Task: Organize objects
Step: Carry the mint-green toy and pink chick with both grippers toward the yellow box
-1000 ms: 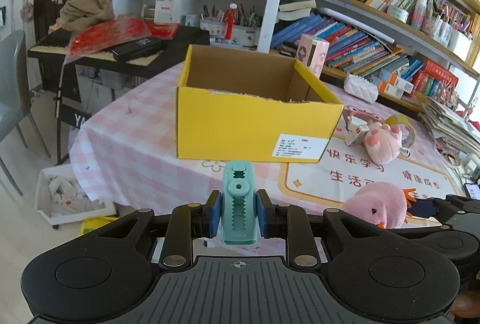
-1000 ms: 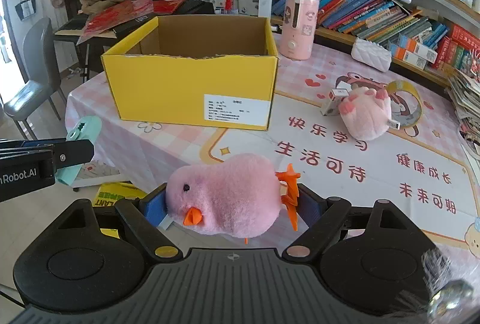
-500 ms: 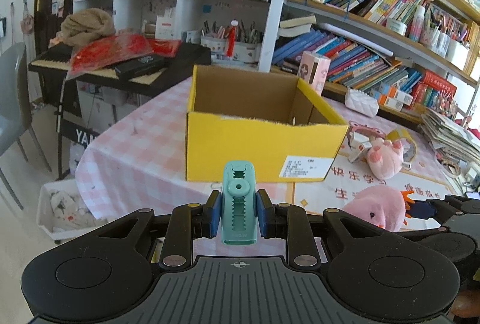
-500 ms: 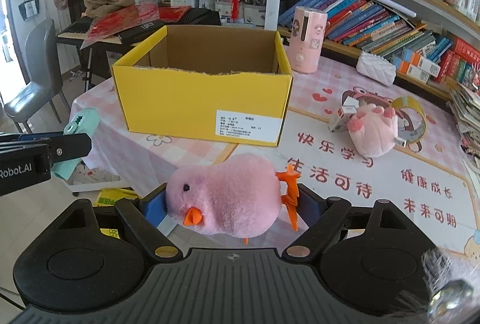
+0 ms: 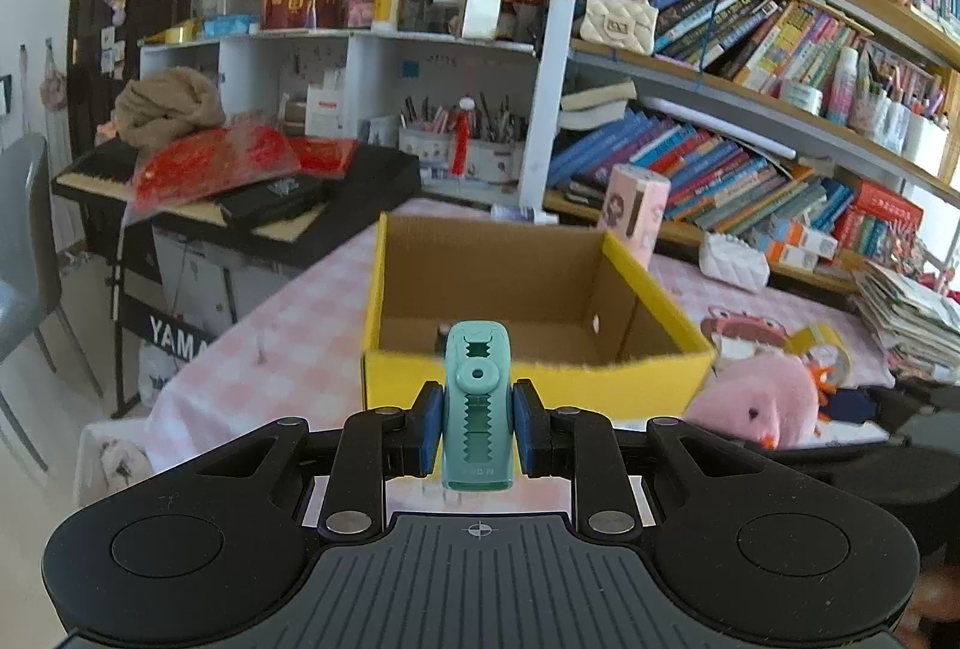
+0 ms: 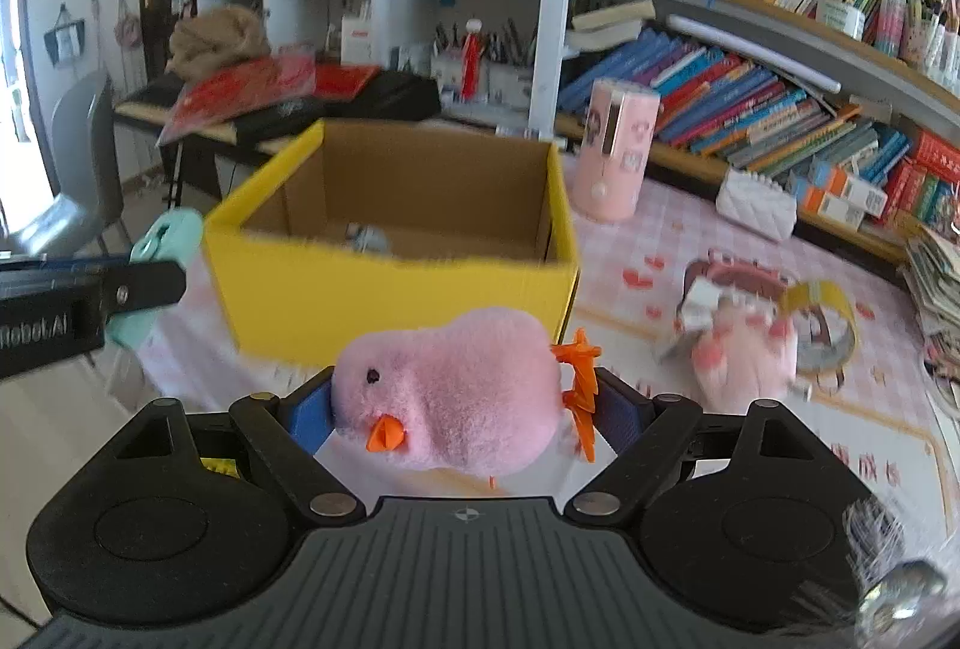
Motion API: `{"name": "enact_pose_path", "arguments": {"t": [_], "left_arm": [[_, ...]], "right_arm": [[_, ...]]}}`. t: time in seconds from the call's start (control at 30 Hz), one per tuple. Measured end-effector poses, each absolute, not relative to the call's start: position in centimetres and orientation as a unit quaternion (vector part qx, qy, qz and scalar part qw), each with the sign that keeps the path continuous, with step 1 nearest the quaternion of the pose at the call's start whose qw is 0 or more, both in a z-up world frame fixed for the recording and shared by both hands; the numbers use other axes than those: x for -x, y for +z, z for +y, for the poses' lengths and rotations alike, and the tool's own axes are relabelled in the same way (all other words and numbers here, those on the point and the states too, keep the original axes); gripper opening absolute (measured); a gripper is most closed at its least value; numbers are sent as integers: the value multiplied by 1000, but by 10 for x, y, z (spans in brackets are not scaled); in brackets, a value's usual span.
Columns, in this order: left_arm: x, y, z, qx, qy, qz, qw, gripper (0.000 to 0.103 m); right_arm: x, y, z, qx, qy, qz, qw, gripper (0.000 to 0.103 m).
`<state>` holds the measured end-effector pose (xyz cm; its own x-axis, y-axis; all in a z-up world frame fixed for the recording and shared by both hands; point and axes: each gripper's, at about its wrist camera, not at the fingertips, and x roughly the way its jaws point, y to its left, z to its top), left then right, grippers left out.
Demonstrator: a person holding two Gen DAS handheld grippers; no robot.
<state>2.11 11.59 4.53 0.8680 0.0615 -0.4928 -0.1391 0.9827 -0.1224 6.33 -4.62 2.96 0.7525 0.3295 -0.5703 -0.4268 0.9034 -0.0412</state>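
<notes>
So the open-topped yellow cardboard box (image 6: 390, 253) is sitting near the edge of the pink checked tablecloth (image 5: 264, 343), and it's looking mostly empty. There's one small greyish thing lying on its floor (image 6: 367, 238), too blurry to say what it is. I'd call the tidy-up barely underway: one bit is in, and two more are in hand but not in the box yet.

The left gripper (image 5: 477, 430) is squeezing a small teal plastic clip with a toothed middle (image 5: 477, 409). Its blue pads are pressed against both sides, so the jaws are nearly together, clamped on the clip, which is sticking up and lining up with the box's near wall.

The right gripper (image 6: 462, 409) is holding a fluffy pink plush chick with an orange beak and orange feet (image 6: 447, 397). The jaws are standing wide because the toy is fat, with the pads pushing into the plush at both ends. It's hovering just in front of the box's near right corner, not over the opening.

Still waiting on the table to the right of the box: a pink plush paw (image 6: 744, 361), a roll of yellow tape (image 6: 831, 313), a small white carton (image 6: 701, 296), a pink cylinder gadget (image 6: 612, 150) and a white quilted pouch (image 6: 757, 212). Seems like plenty left to sort.
</notes>
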Motion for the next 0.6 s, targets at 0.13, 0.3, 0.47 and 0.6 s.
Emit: {"name": "enact_pose_path", "arguments": {"t": [0.13, 0.3, 0.47, 0.6], "left_arm": [[-45, 50, 118, 74, 59, 243, 965, 23], [-78, 52, 120, 71, 68, 237, 967, 23], [-108, 49, 117, 70, 75, 242, 965, 23], [-129, 40, 113, 63, 78, 256, 962, 23]], "right_arm": [[-91, 46, -43, 79, 207, 263, 939, 84], [-129, 57, -39, 80, 212, 248, 942, 84], [-163, 60, -35, 83, 219, 242, 942, 84], [-187, 60, -31, 89, 228, 239, 940, 84]]}}
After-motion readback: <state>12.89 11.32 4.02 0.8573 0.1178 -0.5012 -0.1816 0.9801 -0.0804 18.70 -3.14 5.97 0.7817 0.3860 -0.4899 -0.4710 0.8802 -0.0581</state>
